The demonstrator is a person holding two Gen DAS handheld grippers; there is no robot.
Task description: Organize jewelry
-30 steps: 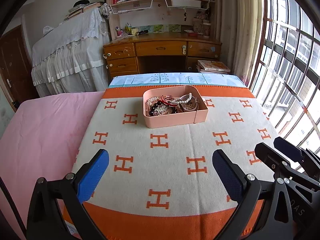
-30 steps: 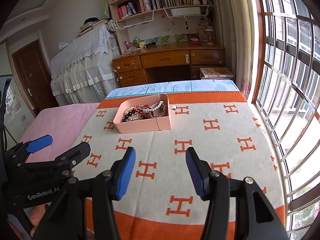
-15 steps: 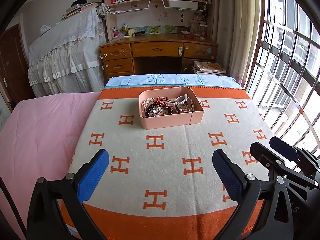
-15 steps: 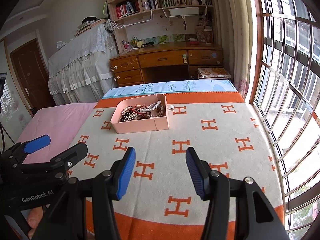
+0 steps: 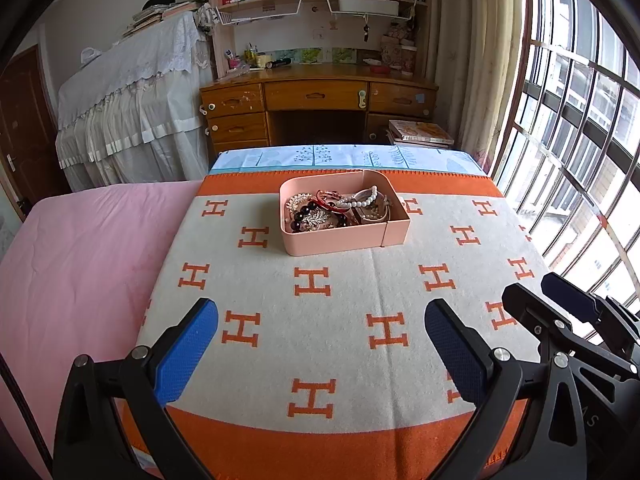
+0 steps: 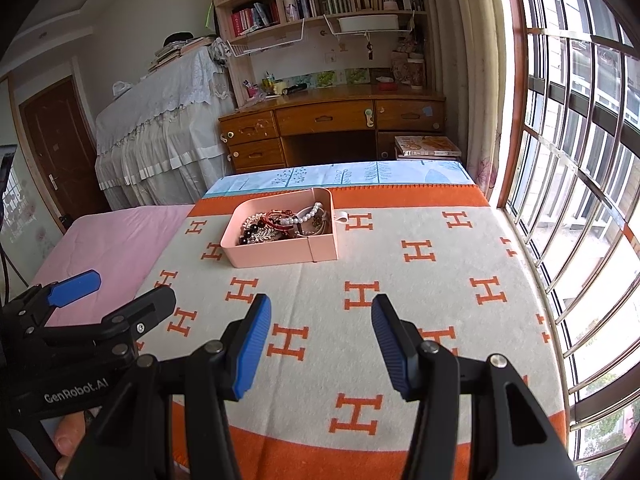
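While both grippers gape empty, jewelry [image 5: 334,212] fills the tray [image 5: 340,240].

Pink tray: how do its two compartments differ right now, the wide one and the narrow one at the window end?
The wide compartment takes most of the pink tray; the narrow compartment is a short section past a seam in the front wall. The wide one holds dark beads, a red bracelet and a silver leaf piece; the narrow one holds paler, tangled items. A pearl strand spans both. Both share the same pink walls and height.
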